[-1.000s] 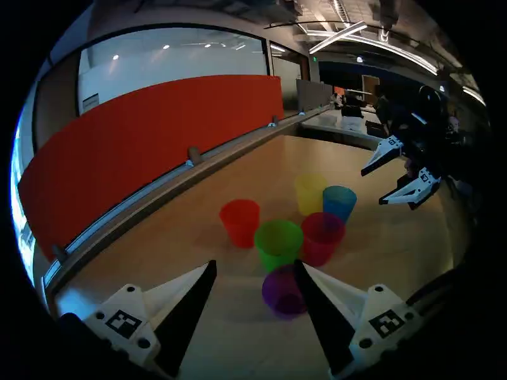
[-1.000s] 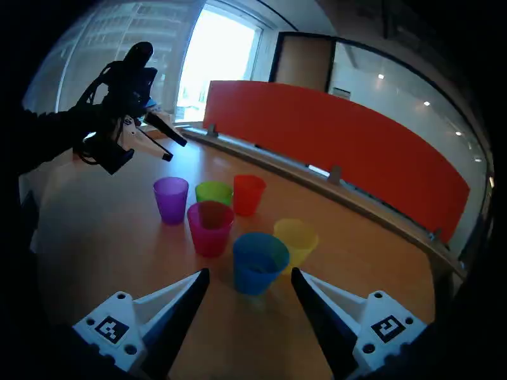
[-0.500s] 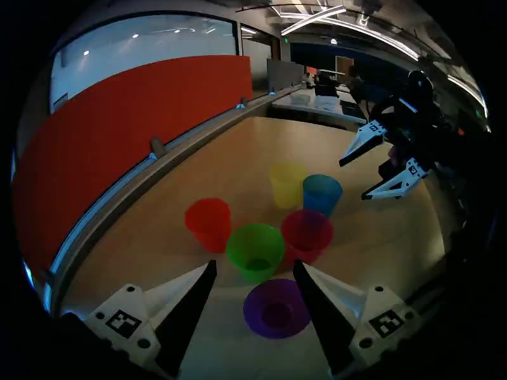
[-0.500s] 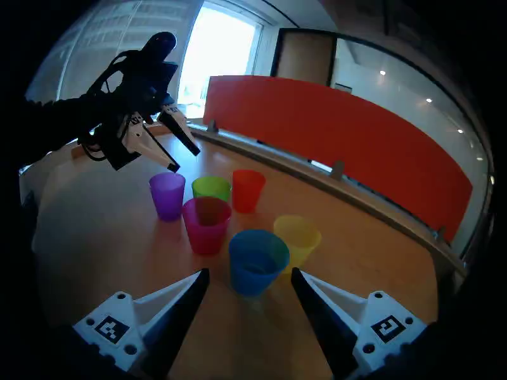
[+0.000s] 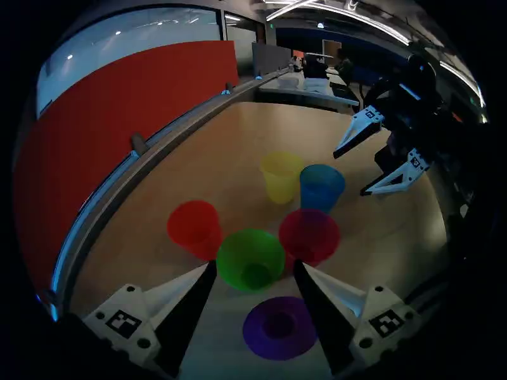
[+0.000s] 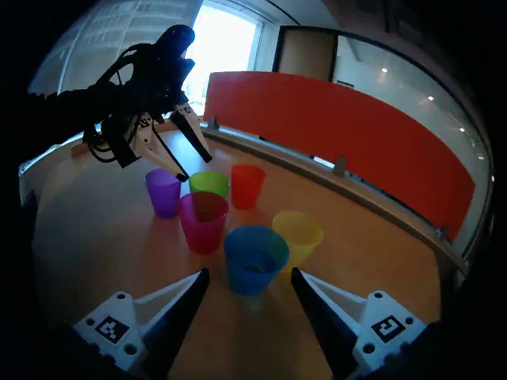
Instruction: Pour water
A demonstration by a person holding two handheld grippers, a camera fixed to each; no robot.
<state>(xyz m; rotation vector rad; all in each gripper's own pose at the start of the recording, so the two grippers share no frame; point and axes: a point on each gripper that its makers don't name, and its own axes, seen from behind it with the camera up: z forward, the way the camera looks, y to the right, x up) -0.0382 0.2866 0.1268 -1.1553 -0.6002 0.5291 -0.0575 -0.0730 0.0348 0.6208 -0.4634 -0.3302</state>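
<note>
Several plastic cups stand grouped on the wooden table. In the left gripper view the purple cup lies low between my left gripper's open fingers, with the green cup just ahead, the red cup at left and the magenta cup at right. The yellow cup and blue cup stand farther off, near the open right gripper. In the right gripper view the blue cup stands just ahead of my open right gripper. The left gripper hovers above the purple cup and green cup.
A red divider panel on a metal rail runs along one table edge. Bright windows lie behind the left gripper. Bare tabletop surrounds the cups. More desks stand in the background.
My left gripper has moved forward and tipped down over the cups, so the purple cup now sits under its fingers. The right gripper has edged slightly closer to the blue cup.
</note>
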